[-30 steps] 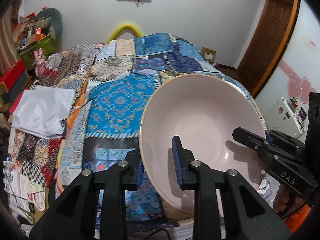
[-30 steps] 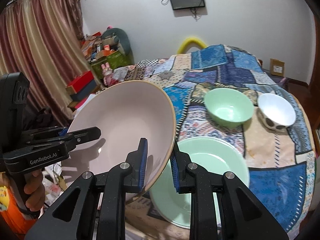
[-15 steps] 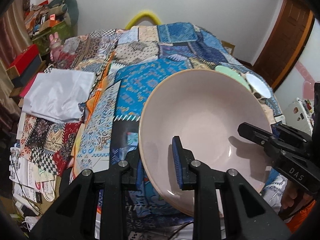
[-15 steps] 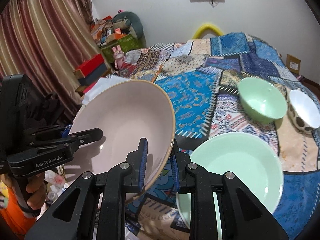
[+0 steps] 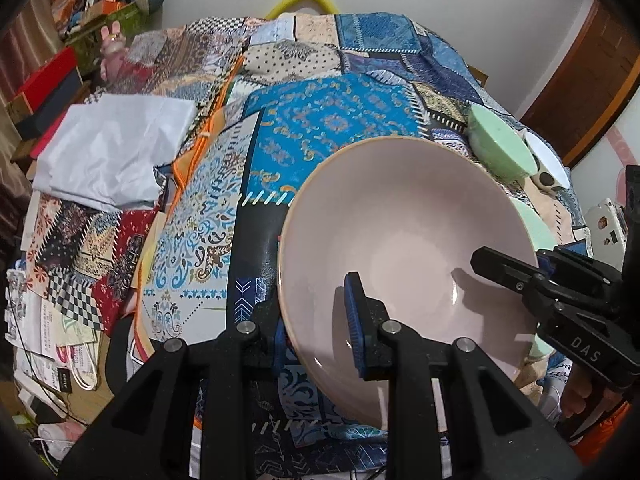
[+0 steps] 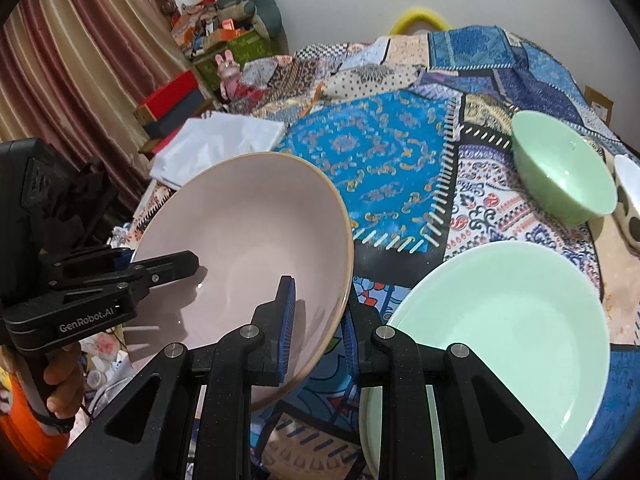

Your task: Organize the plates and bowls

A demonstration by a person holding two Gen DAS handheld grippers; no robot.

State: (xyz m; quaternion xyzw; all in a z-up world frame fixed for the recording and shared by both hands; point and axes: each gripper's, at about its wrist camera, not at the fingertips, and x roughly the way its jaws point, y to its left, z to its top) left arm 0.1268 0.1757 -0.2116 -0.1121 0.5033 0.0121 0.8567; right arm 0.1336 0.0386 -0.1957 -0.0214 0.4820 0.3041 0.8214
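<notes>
A large pale pink bowl (image 5: 404,240) with a tan rim is held in the air between both grippers, over the near left part of the table. My left gripper (image 5: 316,320) is shut on its left rim. My right gripper (image 6: 318,328) is shut on its right rim; the bowl also shows in the right wrist view (image 6: 248,240). A mint green plate (image 6: 508,320) lies on the patchwork cloth to the right. A mint green bowl (image 6: 564,172) and a white spotted bowl (image 6: 628,196) stand behind it.
The table carries a patchwork cloth (image 5: 328,120), mostly blue. A white folded sheet (image 5: 112,148) lies at its left side. Boxes and clutter (image 6: 208,40) stand by the curtain. A wooden door (image 5: 580,76) is at the right.
Both grippers have carried the pink bowl lower and to the left, tilting the views down. The green plate and bowls now appear further right. Both grips are unchanged.
</notes>
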